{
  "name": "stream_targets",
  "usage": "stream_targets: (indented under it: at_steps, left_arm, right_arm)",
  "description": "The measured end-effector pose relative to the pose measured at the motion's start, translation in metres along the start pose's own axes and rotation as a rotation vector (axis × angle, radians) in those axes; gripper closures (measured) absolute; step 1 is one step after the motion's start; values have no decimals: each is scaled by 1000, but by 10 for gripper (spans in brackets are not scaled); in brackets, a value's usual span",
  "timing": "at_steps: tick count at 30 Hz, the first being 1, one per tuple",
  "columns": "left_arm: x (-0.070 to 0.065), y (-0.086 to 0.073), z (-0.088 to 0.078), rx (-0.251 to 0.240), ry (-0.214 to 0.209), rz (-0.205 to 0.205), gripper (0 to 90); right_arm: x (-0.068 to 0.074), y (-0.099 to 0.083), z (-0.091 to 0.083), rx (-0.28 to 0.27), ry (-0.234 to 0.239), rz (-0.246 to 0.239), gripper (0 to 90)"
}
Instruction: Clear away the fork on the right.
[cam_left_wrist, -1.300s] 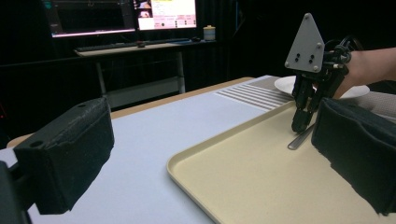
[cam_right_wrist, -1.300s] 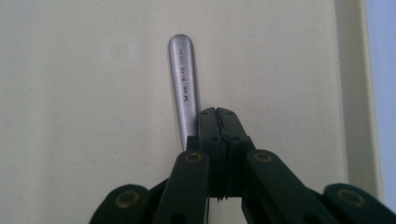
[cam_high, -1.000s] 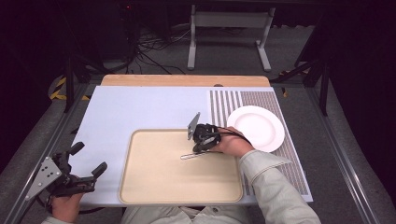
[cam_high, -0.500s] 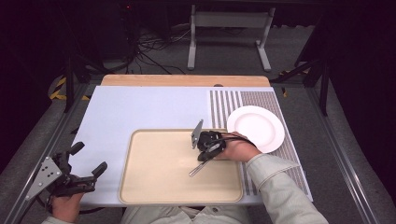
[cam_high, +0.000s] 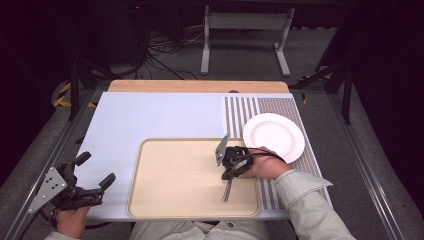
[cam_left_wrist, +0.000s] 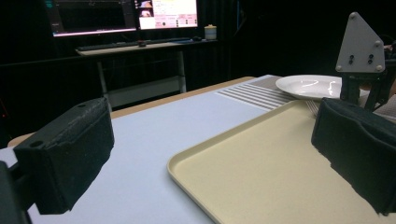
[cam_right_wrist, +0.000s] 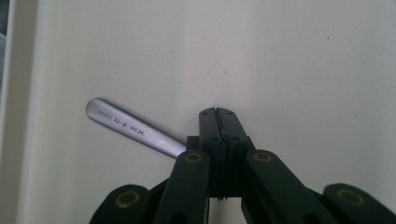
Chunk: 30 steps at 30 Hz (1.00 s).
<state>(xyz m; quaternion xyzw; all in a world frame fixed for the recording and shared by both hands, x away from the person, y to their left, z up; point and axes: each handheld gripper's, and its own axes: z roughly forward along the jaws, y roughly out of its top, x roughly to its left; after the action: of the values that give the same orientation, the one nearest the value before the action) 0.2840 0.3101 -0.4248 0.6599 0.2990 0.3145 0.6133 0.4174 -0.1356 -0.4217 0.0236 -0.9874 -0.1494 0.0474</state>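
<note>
Bright table, dark surrounds, soft focus.

The high view looked down from above; the left gripper view sat low, facing across the tray (cam_left_wrist: 261, 172), which the right gripper view faced closely

The brushed, silvery metal utensil handle (cam_right_wrist: 135, 129) is showing fine stamped lettering. The beige plastic tray (cam_high: 170, 200) is looking matt and faintly speckled. The round white plate (cam_high: 273, 136) is gleaming, glossy like glazed ceramic. The left tongs' (cam_left_wrist: 215, 156) black pads are looking rough and foamy. The pale blue worktop (cam_high: 155, 117) is looking smooth and matt, edged with light wood.
</note>
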Motion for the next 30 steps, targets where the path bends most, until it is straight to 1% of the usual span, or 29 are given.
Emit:
stream_targets:
  at_steps: [4, 10, 13, 14, 18, 20, 24, 28, 29, 30]
  left_arm:
    - [0, 0, 1, 2, -2, 1, 0]
    - [0, 0, 1, 3, -2, 1, 0]
    - [-1, 0, 1, 4, -3, 2, 0]
    - [-1, 0, 1, 4, -2, 2, 0]
    - [0, 0, 1, 5, -1, 2, 0]
    - [0, 0, 0, 5, -3, 2, 0]
    - [0, 0, 0, 4, -1, 0, 0]
    - [0, 0, 0, 4, -1, 1, 0]
    - [0, 0, 0, 5, -2, 2, 0]
    - [0, 0, 0, 6, -1, 2, 0]
  right_arm:
    - [2, -10, -3, -12, -3, 15, 900]
    - [5, -19, -6, -15, -6, 32, 900]
    - [6, -22, -7, -10, -7, 42, 900]
    - [5, -22, -7, -12, -6, 38, 900]
    - [7, -27, -8, -20, -13, 48, 900]
    - [7, -28, -8, -25, -10, 52, 900]
    - [7, -29, -10, -54, -18, 44, 898]
    - [10, -28, -18, -102, -61, 39, 872]
    - [11, -28, -21, -113, -74, 39, 857]
    - [11, -28, -24, -132, -98, 35, 831]
